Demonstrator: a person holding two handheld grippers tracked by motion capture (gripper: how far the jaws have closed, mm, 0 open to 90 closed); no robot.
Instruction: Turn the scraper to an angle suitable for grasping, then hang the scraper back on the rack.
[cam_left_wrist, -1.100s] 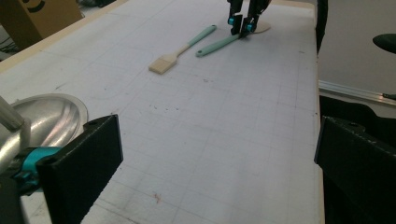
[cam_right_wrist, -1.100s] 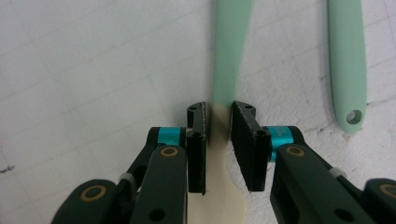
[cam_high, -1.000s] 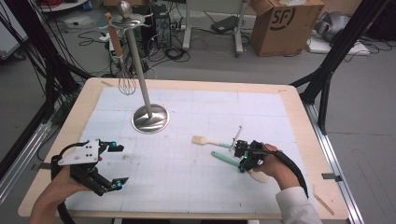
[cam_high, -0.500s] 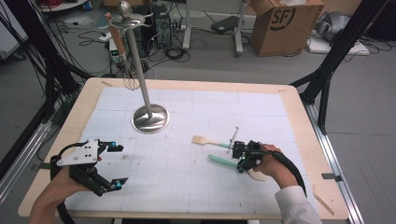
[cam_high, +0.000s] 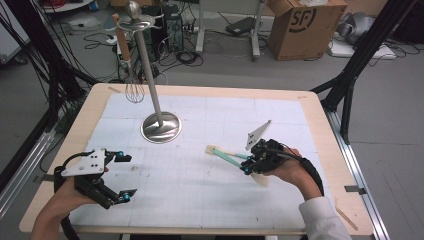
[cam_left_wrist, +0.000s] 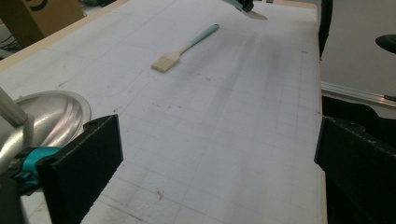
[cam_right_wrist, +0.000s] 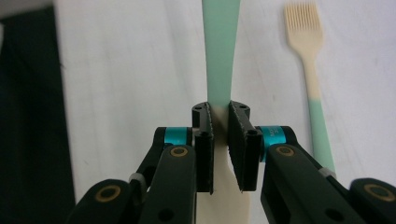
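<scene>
We see the spatula (cam_right_wrist: 219, 56) first: a utensil with a mint-green handle and a cream blade, held in the right gripper (cam_right_wrist: 219, 140). In the right gripper view the two black jaws stand narrow and press on it from both sides, just where the green meets the cream; the green handle runs up to the top edge of the frame and the cream blade drops away below the jaws. In the high view the same spatula (cam_high: 231, 160) shows right of centre, its green handle pointing left out of the right gripper (cam_high: 252, 162), which the person's right hand (cam_high: 287, 167) holds above the white mat (cam_high: 200, 200). Whether its cream end touches the mat we cannot tell from here.

Just beside it lies a brush (cam_right_wrist: 308, 70) with cream bristles and a green handle end, flat on the mat at the upper right of the right gripper view. The left gripper view shows it near the top centre (cam_left_wrist: 184, 49).

Further out, at the lower left of the high view, the left gripper (cam_high: 125, 177) sits in the person's left hand (cam_high: 70, 197) with its jaws wide apart and nothing between them. Toward the upper left stands a metal stand (cam_high: 160, 127) with a round base, and a whisk (cam_high: 132, 85) hangs from its top. The mat lies on a wooden table (cam_high: 320, 130).
</scene>
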